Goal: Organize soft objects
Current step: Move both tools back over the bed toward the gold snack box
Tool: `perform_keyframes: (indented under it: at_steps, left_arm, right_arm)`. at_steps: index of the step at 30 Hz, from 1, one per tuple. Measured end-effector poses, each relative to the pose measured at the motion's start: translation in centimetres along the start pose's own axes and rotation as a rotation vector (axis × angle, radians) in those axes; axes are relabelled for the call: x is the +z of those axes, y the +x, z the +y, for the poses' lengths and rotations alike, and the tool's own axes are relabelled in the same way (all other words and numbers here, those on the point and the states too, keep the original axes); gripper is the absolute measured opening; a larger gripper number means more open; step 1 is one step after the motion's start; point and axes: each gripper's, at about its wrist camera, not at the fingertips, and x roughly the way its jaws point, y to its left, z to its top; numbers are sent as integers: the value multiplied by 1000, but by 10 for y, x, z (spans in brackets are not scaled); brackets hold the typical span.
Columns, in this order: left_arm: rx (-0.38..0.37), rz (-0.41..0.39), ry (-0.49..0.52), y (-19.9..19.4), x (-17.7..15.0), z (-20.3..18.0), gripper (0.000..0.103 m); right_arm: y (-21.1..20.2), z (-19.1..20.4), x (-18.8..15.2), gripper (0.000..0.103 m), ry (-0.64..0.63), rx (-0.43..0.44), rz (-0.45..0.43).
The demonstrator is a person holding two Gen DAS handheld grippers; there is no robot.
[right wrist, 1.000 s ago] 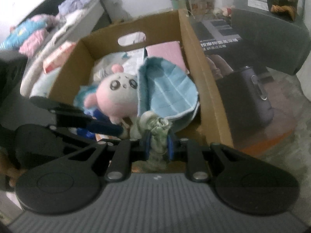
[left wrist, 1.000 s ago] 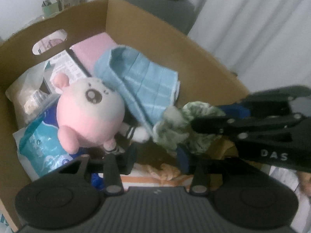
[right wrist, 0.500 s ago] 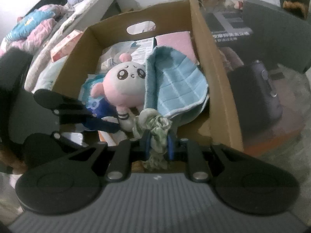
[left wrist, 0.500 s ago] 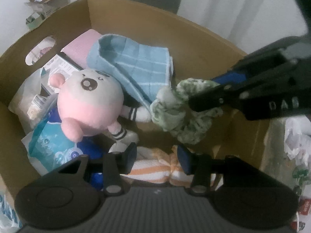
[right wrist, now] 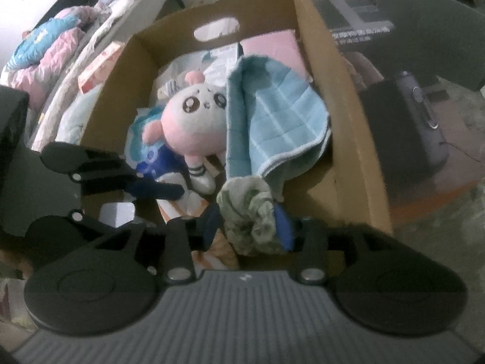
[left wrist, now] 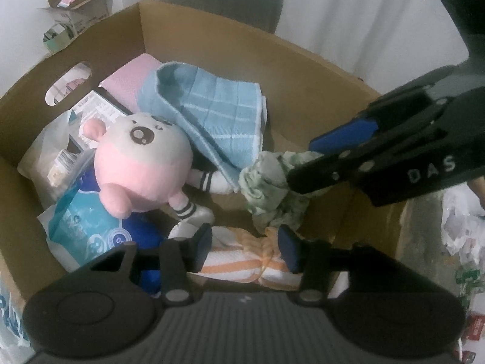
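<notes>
The right gripper (right wrist: 248, 227) is opening around a crumpled green cloth (right wrist: 254, 212) over the cardboard box (right wrist: 348, 127); the left gripper (left wrist: 245, 242) hangs half-open, empty, above a round plush doll (left wrist: 142, 163).

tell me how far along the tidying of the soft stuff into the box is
Done: the pink plush toy, blue towel and striped orange cloth already lie in the cardboard box. In hand: a green crumpled cloth sits between the right tongs, whose jaws are opening over the box. The left tongs are open and hold nothing. Left: more soft things are piled outside the box.
</notes>
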Motion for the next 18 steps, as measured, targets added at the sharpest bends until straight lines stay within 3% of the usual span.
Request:
perform_keyframes:
  at_steps: [8, 18]
  left_arm:
    - [17, -79, -48, -31, -7, 5, 58]
    - [67, -277, -148, -114, -45, 23, 73]
  right_arm:
    - [-24, 0, -5, 42, 47, 23, -80]
    - [-65, 33, -15, 45, 65, 123, -232]
